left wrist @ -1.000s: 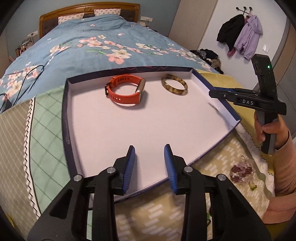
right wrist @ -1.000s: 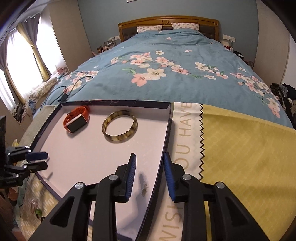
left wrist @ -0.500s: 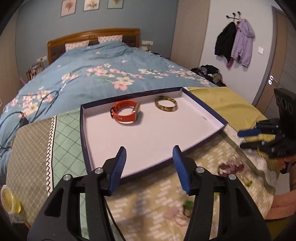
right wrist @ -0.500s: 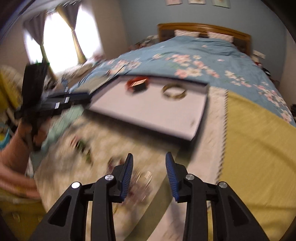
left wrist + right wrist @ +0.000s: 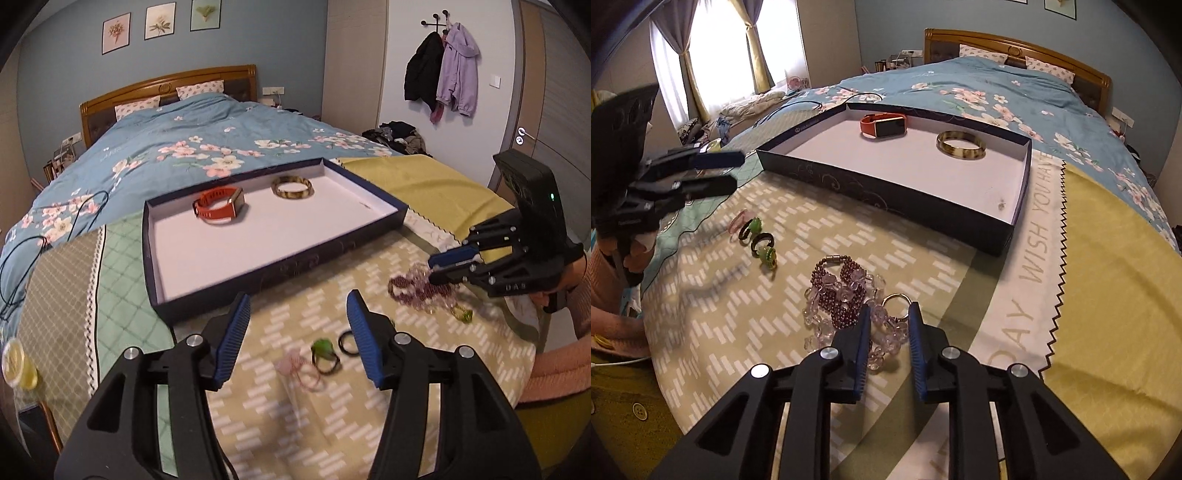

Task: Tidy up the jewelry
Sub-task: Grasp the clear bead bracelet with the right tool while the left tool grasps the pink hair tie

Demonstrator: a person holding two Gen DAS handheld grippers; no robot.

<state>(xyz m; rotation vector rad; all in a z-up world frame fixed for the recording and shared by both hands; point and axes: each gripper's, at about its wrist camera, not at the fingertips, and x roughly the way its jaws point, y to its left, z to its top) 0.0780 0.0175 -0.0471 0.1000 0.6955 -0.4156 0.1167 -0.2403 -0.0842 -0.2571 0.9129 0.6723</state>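
A dark blue tray (image 5: 369, 226) (image 5: 886, 186) lies on the bed and holds an orange watch (image 5: 218, 206) (image 5: 884, 125) and a mottled bangle (image 5: 293, 187) (image 5: 961, 145). In front of it, on a patterned cloth, lie several small rings (image 5: 325, 350) (image 5: 761, 240) and a pile of purple and clear bead bracelets (image 5: 417, 288) (image 5: 846, 295). My left gripper (image 5: 298, 306) (image 5: 737, 170) hovers open just above the rings, with nothing between its fingers. My right gripper (image 5: 889, 314) (image 5: 443, 264) is down on the pile, its jaws closing with clear beads between them.
A yellow cloth (image 5: 1108, 295) and a white lettered strip (image 5: 1038, 236) lie right of the tray, a green quilted cloth (image 5: 122, 280) to its left. A black cable (image 5: 22, 258) trails over the floral bedspread. A pink sleeve (image 5: 554, 369) is at the bed's near edge.
Both grippers drew back from over the tray to the patterned cloth in front of it. The left jaws widened above the rings. The right jaws narrowed around the bead pile.
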